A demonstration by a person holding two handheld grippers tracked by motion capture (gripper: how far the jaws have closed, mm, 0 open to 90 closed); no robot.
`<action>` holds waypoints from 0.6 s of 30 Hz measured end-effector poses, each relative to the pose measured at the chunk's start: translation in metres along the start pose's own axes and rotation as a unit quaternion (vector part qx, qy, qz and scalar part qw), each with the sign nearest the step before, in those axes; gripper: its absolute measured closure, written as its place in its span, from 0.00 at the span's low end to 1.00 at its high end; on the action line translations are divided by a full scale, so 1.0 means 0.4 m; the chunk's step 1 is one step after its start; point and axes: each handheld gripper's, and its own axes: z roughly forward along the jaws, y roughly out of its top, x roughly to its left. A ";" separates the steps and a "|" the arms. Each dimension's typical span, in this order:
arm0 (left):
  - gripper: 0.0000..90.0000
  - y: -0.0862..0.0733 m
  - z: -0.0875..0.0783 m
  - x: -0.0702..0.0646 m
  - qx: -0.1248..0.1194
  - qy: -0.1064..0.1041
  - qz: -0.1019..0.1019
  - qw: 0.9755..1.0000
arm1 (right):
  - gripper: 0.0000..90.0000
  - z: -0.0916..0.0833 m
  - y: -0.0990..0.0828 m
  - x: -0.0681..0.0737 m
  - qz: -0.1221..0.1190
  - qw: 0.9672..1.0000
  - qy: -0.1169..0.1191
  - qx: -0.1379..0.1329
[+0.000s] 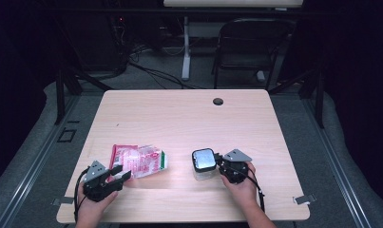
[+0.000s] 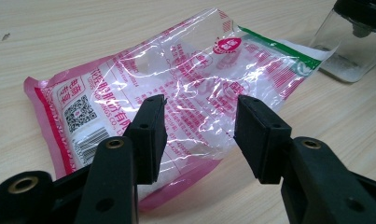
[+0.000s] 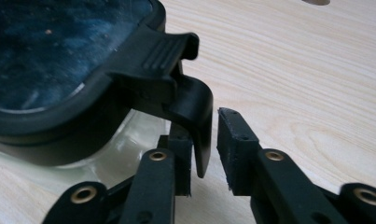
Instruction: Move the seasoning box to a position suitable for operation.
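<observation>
At the lower middle of the high view, a clear glass jar (image 1: 203, 164) with a black-rimmed lid stood upright on the wooden table (image 1: 179, 114). Its lid carried a black clip latch (image 3: 185, 93) that hung down over the jar's side, seen large at the centre of the right gripper view. The right gripper (image 1: 222, 167) reached the jar from the right of the frame. Its jaws stood either side of the latch's hanging tab with a narrow gap showing on the right pad's side, so they were nearly closed around the tab without plainly clamping it. A thin layer of white grains lay at the jar's bottom (image 2: 337, 63), at the upper right of the left gripper view.

Left of the jar and apart from it lay a crumpled pink-and-clear plastic packet (image 1: 138, 160) with a green edge, flat on the table and looking mostly empty. The left gripper (image 1: 117, 174), at the lower left of the high view, pointed at the packet's near edge, its jaws about half apart and holding nothing.
</observation>
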 end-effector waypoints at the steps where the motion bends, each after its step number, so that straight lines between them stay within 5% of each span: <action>1: 0.59 -0.001 0.001 0.001 -0.003 0.000 -0.001 1.000 | 0.87 0.000 0.001 0.001 -0.001 1.000 0.001 0.000; 12: 0.59 0.006 0.001 -0.018 -0.005 0.006 0.018 1.000 | 0.91 -0.007 0.002 0.017 -0.016 1.000 -0.019 0.005; 18: 0.59 0.048 0.019 -0.060 -0.011 0.001 0.046 0.999 | 0.91 -0.014 -0.001 0.024 -0.010 1.000 -0.014 0.006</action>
